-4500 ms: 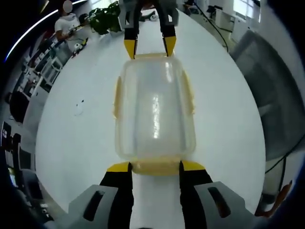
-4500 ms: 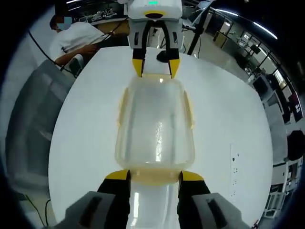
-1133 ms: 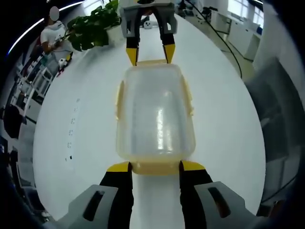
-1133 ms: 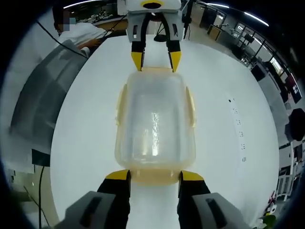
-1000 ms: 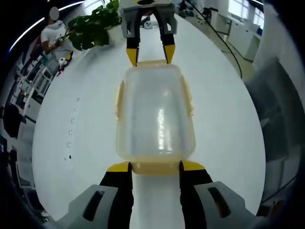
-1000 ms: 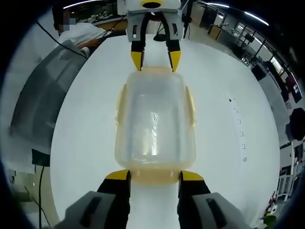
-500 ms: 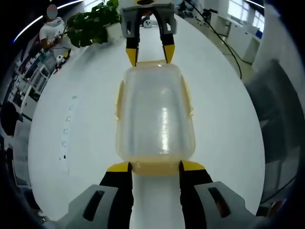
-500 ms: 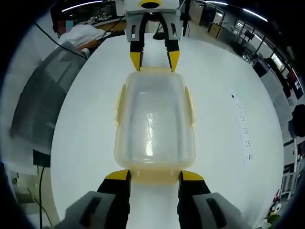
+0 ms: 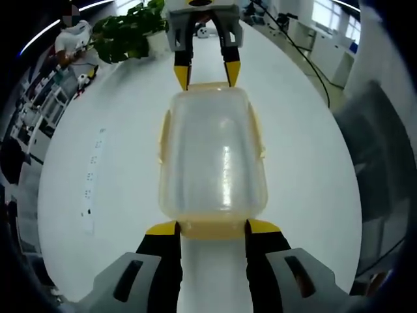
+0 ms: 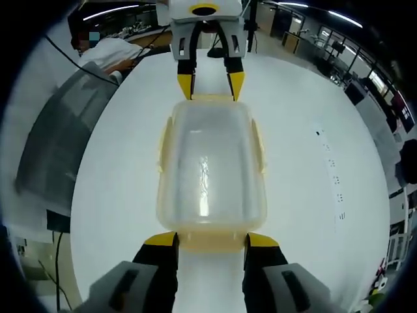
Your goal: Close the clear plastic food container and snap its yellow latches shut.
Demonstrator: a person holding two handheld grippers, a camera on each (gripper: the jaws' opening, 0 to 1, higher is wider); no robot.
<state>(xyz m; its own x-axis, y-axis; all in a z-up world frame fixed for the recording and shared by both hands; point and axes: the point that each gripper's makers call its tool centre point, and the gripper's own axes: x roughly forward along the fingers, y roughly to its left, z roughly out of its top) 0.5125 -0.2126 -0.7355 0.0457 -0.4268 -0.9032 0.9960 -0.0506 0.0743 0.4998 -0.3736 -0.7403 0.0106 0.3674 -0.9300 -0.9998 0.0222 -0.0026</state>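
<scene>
container (image 9: 212, 156) lies between both hand-held grippers' open jaws.

The container (image 9: 212, 156) is clear plastic, slightly cloudy, with a smooth, glossy lid that carries a bright streak of reflected light down its middle. Its latches (image 9: 212, 227) are pale yellow, translucent plastic with a softer sheen. The desk (image 9: 111, 189) has a smooth white top, evenly lit, with a faint satin shine. The left tool (image 9: 212, 227) has matt black jaws capped with opaque yellow tips, and grey, matt, moulded housings behind them. In the right gripper view the right tool (image 10: 211, 239) looks the same: black matt jaws, yellow tips, grey matt shells. The plant (image 9: 127, 29) has green leaves.
</scene>
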